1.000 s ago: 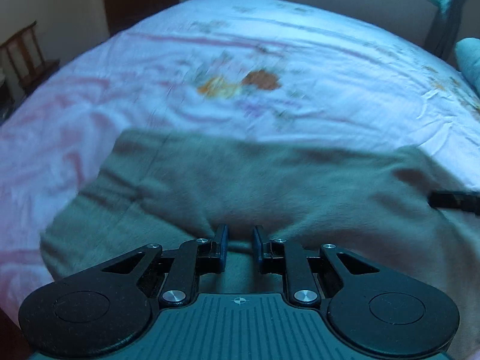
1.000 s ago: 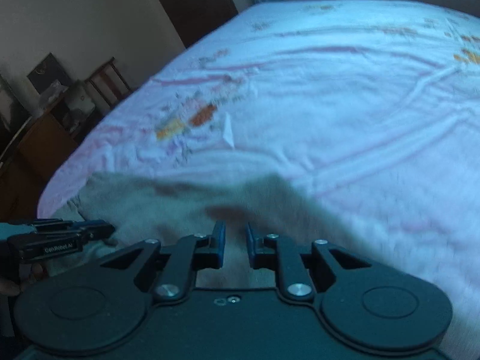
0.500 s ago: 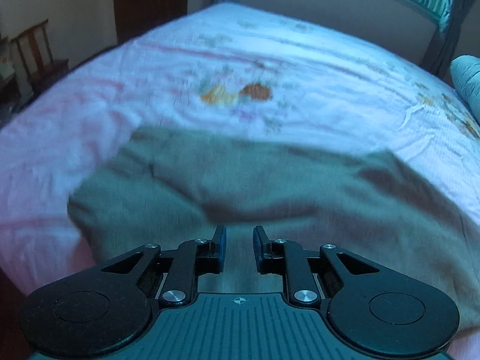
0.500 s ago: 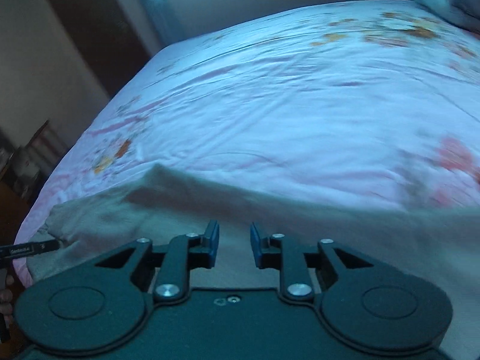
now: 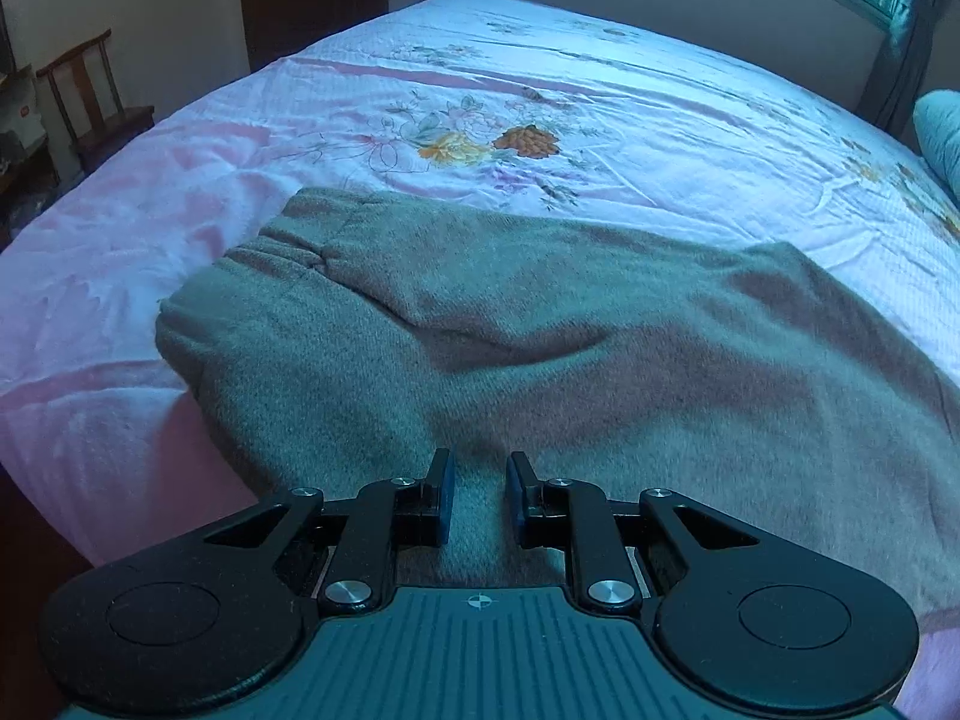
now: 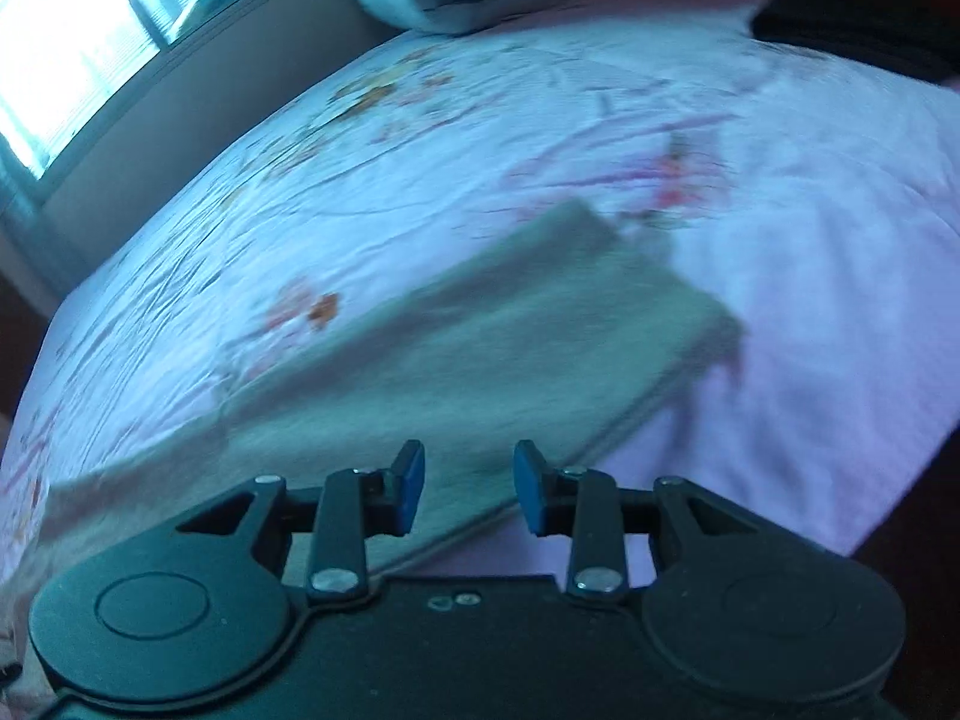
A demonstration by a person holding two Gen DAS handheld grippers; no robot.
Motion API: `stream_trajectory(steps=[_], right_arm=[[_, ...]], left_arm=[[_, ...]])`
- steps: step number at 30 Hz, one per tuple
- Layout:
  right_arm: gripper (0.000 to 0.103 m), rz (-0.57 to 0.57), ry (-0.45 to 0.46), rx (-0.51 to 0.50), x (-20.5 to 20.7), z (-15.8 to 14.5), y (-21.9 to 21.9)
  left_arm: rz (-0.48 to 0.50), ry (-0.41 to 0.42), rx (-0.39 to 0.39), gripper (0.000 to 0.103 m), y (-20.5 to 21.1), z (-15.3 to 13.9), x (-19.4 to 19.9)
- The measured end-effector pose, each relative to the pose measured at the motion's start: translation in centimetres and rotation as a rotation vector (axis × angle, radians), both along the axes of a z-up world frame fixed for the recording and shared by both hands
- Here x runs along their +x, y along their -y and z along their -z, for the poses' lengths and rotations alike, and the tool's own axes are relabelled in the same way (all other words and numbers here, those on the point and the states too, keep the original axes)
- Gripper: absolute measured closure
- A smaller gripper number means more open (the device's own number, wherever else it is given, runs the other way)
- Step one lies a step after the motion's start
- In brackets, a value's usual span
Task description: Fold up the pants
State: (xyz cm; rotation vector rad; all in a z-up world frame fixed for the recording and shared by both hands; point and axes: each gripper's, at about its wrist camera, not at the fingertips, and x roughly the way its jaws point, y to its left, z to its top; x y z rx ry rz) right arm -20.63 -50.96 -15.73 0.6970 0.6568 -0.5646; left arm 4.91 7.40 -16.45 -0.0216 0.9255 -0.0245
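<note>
Floral pink bedsheet (image 5: 540, 90) bears grey-green pants (image 5: 540, 348) along its near edge. Since a second ago we swung our right gripper (image 6: 468, 489) toward the cuffs, jaws opening, nothing pinched. Left gripper (image 5: 478, 501) stays closed, fabric between its pads. Chair (image 5: 90, 102) beside the bed's far-left corner.

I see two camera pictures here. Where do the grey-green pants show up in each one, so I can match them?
Left wrist view: the grey-green fleecy pants fill the lower middle, waistband at the left, spreading right past the frame edge.
Right wrist view: the pants, blurred, run as a slanted band from the lower left to a squared end right of centre.
Shared landmark: the pink and white floral bedsheet under them.
</note>
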Motion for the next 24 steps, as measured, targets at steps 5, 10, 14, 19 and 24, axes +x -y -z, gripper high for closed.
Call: stream_trajectory(steps=[5,10,14,19,24], right_arm=[[0.068,0.101,0.016,0.044,-2.6,0.7,1.9],[0.066,0.157,0.015,0.092,-4.3,1.5,3.3],[0.070,0.189,0.096,0.191,-4.1,2.4,4.8],[0.074,0.185,0.142,0.228,-3.0,2.9,4.7],[0.075,0.210,0.187,0.263,-2.4,3.6,5.2]], left_arm=[[0.053,0.019,-0.040,0.084,2.3,-1.4,-1.3],[0.262,0.009,-0.122,0.084,10.2,-2.2,-2.5],[0.442,-0.042,-0.185,0.084,18.1,-2.0,-4.3],[0.599,-0.055,-0.197,0.084,25.9,-1.8,-6.5],[0.649,-0.087,-0.141,0.084,29.6,-0.7,-7.4]])
